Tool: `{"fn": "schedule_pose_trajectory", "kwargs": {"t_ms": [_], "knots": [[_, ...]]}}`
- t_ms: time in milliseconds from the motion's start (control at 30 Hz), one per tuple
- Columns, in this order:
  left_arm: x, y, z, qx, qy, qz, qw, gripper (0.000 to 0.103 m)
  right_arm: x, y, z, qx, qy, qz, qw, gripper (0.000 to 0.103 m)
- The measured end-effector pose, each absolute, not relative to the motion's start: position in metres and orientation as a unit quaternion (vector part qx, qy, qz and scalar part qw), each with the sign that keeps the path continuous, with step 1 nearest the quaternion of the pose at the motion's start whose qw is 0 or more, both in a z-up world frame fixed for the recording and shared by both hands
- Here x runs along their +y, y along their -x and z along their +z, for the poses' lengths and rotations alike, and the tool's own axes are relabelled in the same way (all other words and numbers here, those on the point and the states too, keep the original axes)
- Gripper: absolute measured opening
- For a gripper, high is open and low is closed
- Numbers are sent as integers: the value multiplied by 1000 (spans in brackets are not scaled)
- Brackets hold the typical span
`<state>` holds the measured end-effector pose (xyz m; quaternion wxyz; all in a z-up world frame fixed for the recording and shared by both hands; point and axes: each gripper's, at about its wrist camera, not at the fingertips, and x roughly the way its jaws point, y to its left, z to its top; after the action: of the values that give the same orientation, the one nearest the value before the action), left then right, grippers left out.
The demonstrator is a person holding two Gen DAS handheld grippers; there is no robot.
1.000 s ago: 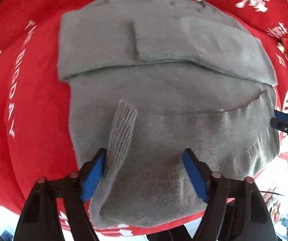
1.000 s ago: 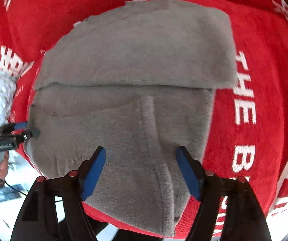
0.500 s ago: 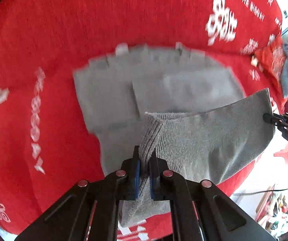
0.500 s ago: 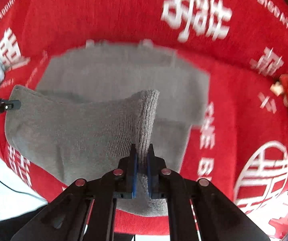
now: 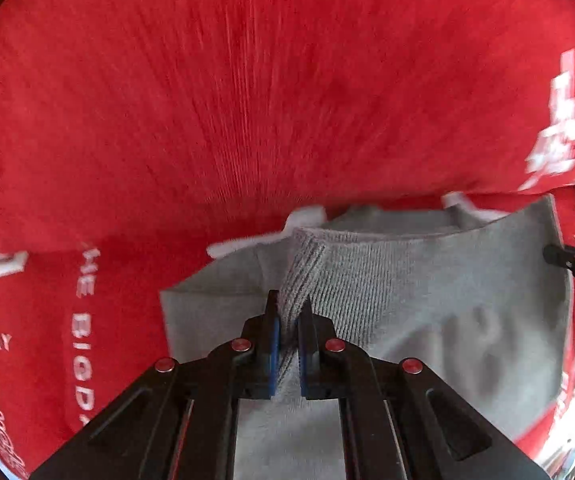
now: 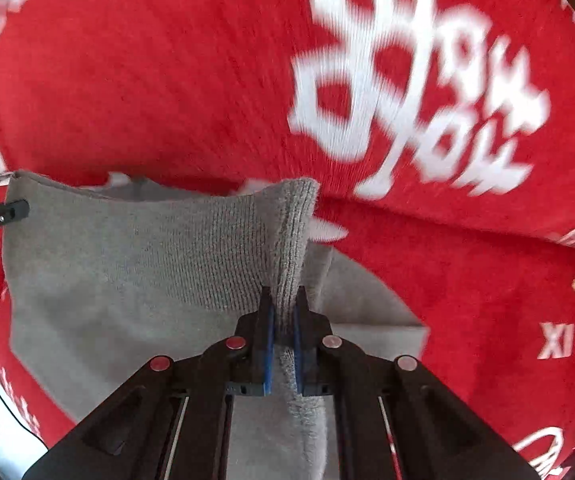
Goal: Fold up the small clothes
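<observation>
Jaws of left gripper [image 5: 287,324] and right gripper [image 6: 283,316] pinched tight on grey sweater's [image 5: 427,300] ribbed hem, lifted above red cloth [image 5: 247,100].

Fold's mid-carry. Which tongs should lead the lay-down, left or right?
Neither: left tongs and right tongs are each shut on a ribbed hem corner of the grey sweater, lifted level over the red cloth. Lower together.
</observation>
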<state>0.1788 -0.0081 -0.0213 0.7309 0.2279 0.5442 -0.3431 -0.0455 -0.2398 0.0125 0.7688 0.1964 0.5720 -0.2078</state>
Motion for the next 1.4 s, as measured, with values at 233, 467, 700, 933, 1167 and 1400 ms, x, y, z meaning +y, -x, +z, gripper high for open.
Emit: {"fn": "schedule_pose_trajectory", "kwargs": {"t_ms": [233,467,700,933,1167,1400], "knots": [[-12,-186,-64,551,-244,-307,736,9,-259,46,-38,571,-264,-209,748,10],[17,-207,-51,548,-254,-233,762,73,-273,59,-30,574,-266,-274,725,57],[85,-190,-29,637,-173,-260,705,75,-268,121,6,514,-391,-267,715,61],[173,-135,-37,723,-71,-214,653,75,-183,236,8,415,-608,-198,647,62],[205,-109,-62,749,6,-162,642,75,-142,297,-44,325,-720,-255,557,62],[187,-112,-49,721,0,-177,669,9,-153,303,-42,275,-736,-286,548,8]]}}
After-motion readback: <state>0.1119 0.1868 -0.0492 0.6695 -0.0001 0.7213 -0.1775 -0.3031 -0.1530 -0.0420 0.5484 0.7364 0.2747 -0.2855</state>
